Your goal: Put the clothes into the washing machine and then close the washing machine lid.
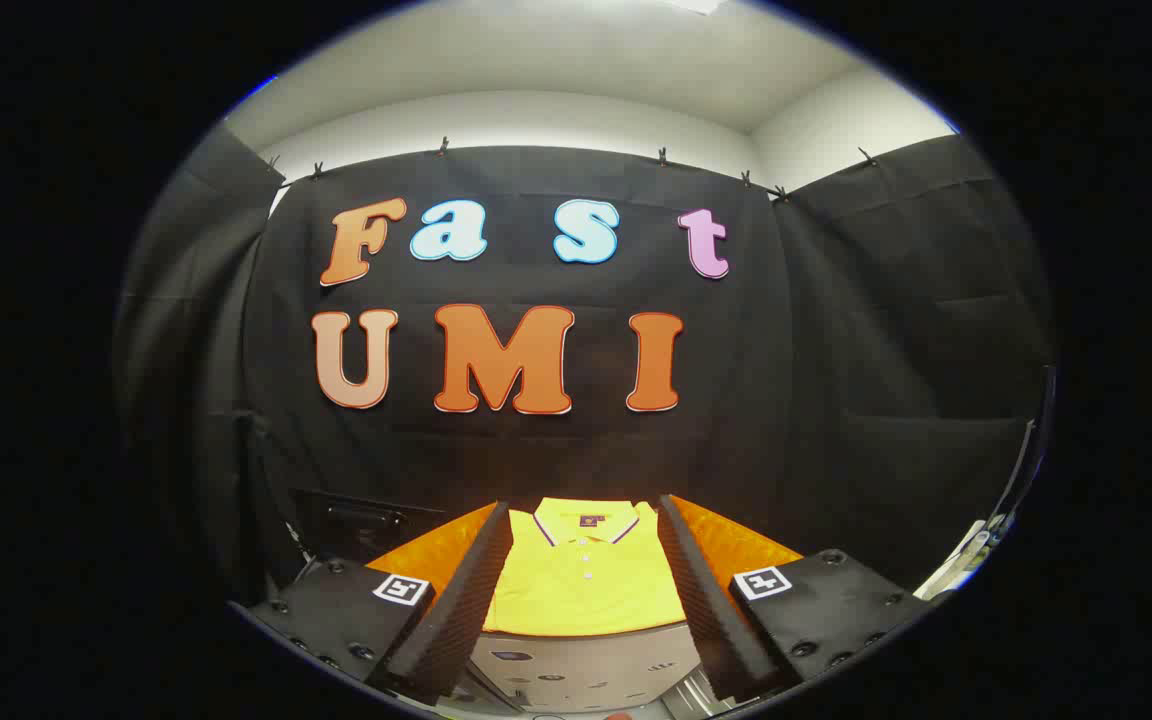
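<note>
From my remote station I observe the hand-held two-finger gripper (584, 620) with its fingers (461, 605) spread wide apart and nothing between the pads. Neither finger touches any item.

Item inspected: a folded bright yellow polo shirt with a dark-trimmed collar and a short button placket (584, 580). It lies flat, collar away from me, on an orange table surface (431, 555). Seen through the gap between the two fingers, it sits just ahead of them and roughly centred between them. The near hem of the shirt reaches the front edge of the orange surface.

Below that edge, between the finger bases, I note a light grey appliance panel with small printed marks (586, 665); I cannot tell from here whether this is the washing machine or how its lid stands.

A dark box-like object (361, 520) rests beyond the finger on the view's left side, against the booth's black cloth wall (836, 350).
</note>
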The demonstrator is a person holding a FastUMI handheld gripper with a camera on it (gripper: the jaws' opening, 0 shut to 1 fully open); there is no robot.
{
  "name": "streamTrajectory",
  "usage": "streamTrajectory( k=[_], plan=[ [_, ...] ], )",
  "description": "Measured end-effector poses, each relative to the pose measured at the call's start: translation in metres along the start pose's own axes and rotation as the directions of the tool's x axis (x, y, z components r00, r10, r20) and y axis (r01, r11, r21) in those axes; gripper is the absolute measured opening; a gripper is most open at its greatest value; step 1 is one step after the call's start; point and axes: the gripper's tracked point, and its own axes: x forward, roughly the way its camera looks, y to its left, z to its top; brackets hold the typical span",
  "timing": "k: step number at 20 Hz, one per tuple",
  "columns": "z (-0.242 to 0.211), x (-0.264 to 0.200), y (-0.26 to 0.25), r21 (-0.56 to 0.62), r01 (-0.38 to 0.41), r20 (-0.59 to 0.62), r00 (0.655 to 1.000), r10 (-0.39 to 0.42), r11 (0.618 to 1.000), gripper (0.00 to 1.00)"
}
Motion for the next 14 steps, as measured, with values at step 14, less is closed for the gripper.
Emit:
streamTrajectory(
  k=[14],
  plan=[
    [0.0005, 0.0035, 0.0068, -0.007, -0.007, -0.01, 1.0, 0.007, 1.0, 0.95]
  ],
)
